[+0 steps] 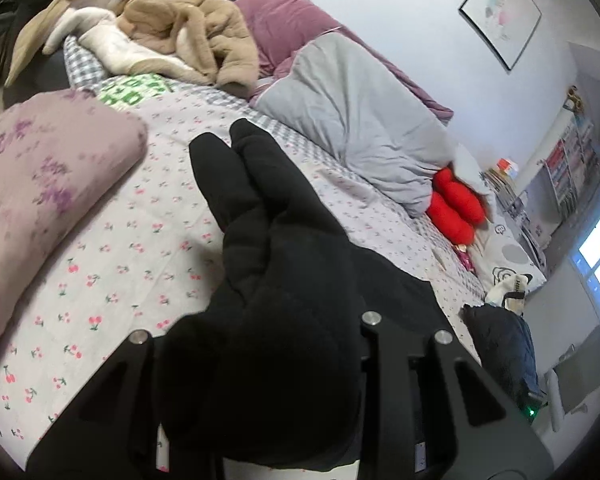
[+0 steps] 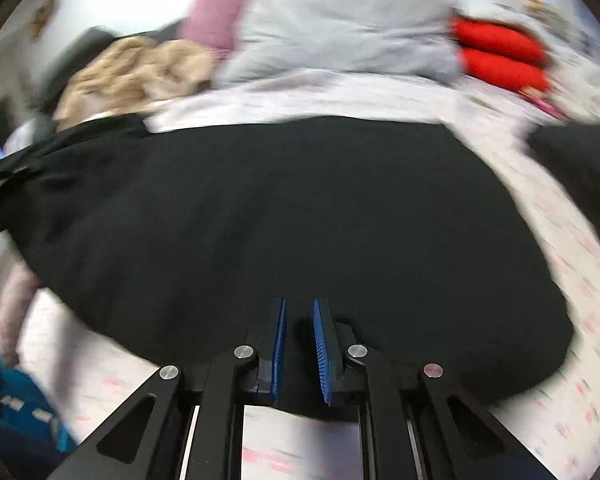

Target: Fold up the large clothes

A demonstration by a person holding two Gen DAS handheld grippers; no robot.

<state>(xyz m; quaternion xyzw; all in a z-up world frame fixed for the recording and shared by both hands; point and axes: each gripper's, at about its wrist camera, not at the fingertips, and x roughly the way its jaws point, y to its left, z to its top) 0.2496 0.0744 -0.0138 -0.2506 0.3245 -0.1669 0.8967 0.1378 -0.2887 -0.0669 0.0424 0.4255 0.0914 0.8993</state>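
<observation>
The large black fleece garment point(image 2: 284, 216) is lying spread across the cherry-print bedsheet point(image 1: 112, 248) near the bed's near edge, broad and mostly flat in the right wrist view; its left end is running out toward the bed's left edge.

The left gripper point(image 1: 260, 360) is carrying a thick bunch of the same black fabric, which is rising in front of the lens and hiding the fingers entirely; the jaws appear clamped on that bunch, judged from how the cloth is standing up out of the frame, though the pads themselves are not visible. Lifting an end this way is consistent with preparing a fold across the body of the garment.

The right gripper point(image 2: 300, 344) is sitting low over the garment's near hem, its blue ribbed pads point(image 2: 321, 344) standing slightly apart with black fabric between them; whether they are actually pinching it cannot be told; the view is motion-blurred.

Clutter is occupying the far side of the bed: a crumpled tan quilted jacket point(image 1: 172, 28), a grey duvet point(image 1: 360, 120), and a red plush item point(image 1: 456, 204); a folded mauve floral blanket point(image 1: 40, 184) is resting at the left edge; working space is therefore limited to the near half.
</observation>
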